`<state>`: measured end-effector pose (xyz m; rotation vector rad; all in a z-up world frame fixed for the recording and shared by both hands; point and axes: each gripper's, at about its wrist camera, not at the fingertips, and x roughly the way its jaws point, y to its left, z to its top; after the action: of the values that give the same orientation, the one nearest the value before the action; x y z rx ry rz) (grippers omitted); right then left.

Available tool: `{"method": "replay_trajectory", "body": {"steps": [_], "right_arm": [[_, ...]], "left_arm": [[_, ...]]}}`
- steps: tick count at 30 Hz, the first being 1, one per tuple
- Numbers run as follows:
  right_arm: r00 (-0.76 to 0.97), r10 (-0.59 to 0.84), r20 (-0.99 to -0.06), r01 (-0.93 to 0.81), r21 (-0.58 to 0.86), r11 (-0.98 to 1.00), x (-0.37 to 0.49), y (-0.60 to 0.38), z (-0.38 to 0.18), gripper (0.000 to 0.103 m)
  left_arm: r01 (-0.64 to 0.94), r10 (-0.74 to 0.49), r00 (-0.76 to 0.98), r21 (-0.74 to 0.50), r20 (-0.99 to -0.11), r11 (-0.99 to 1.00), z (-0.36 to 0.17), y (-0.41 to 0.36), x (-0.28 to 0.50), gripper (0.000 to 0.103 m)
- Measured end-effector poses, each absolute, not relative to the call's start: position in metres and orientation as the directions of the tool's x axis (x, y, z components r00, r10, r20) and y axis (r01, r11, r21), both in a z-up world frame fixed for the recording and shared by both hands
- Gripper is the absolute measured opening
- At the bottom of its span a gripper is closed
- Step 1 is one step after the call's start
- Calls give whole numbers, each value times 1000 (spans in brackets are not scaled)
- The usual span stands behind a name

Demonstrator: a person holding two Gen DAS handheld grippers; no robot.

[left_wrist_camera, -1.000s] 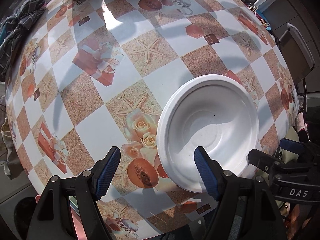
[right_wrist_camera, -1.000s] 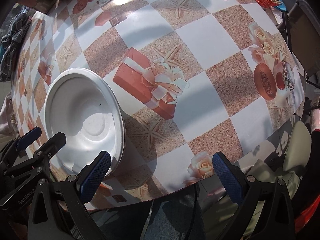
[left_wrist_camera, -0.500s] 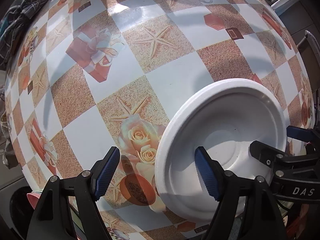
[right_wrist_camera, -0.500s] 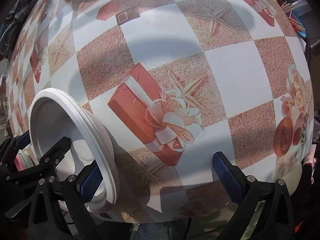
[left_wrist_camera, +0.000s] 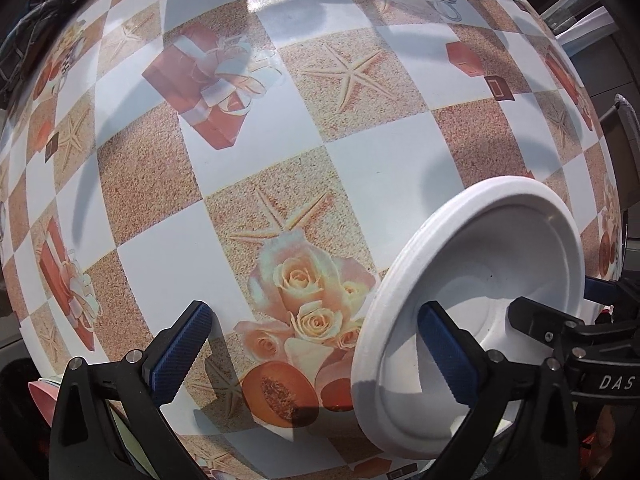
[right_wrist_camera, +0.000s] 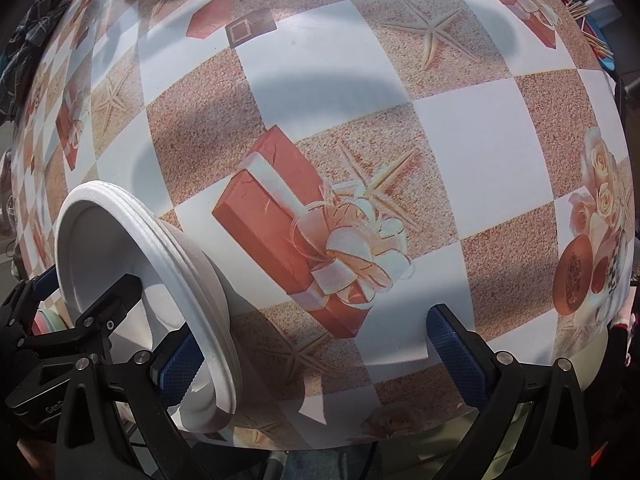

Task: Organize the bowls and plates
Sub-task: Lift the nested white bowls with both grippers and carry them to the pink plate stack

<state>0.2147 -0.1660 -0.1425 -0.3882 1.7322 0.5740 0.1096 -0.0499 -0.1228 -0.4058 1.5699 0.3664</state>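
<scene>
A stack of white foam bowls [left_wrist_camera: 480,280] sits on the patterned tablecloth near the front edge; it also shows in the right wrist view [right_wrist_camera: 132,264], with several rims stacked. My left gripper [left_wrist_camera: 316,352] is open, its right finger [left_wrist_camera: 444,356] inside the bowl and its left finger over the cloth. My right gripper [right_wrist_camera: 320,352] is open, its left finger [right_wrist_camera: 180,364] just outside the bowl's rim and its right finger over the cloth. Each gripper's body shows at the edge of the other's view.
The tablecloth [left_wrist_camera: 248,184] has checkered sand, starfish, gift box and rose prints. A dark chequered cloth [left_wrist_camera: 44,4] lies at the far left. A container of sticks [right_wrist_camera: 580,12] stands at the far right. A pink item [left_wrist_camera: 40,396] shows below the table's front edge.
Both grippers have moved down and closer to the table. The bowls look larger and nearer; my left gripper's right finger now reaches deeper inside the bowl.
</scene>
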Motion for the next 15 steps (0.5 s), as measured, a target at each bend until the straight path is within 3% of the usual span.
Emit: {"method": "replay_trajectory", "body": {"steps": [3, 11, 13, 15], "right_arm": [[-237, 41, -971, -544, 167, 822, 216, -164, -143, 103], [-242, 55, -969, -527, 178, 831, 226, -171, -145, 103], [-244, 48, -969, -526, 174, 833, 228, -170, -145, 103], [-248, 42, -968, -525, 171, 834, 229, -169, -144, 100]], "left_arm": [[-545, -20, 18, -27, -1000, 838, -121, -36, 103, 103], [-547, -32, -20, -15, -999, 837, -125, -33, 105, 103], [-541, -41, -21, -23, -999, 841, -122, -36, 110, 100], [-528, -46, -12, -33, -999, 849, -121, -38, 114, 91]]}}
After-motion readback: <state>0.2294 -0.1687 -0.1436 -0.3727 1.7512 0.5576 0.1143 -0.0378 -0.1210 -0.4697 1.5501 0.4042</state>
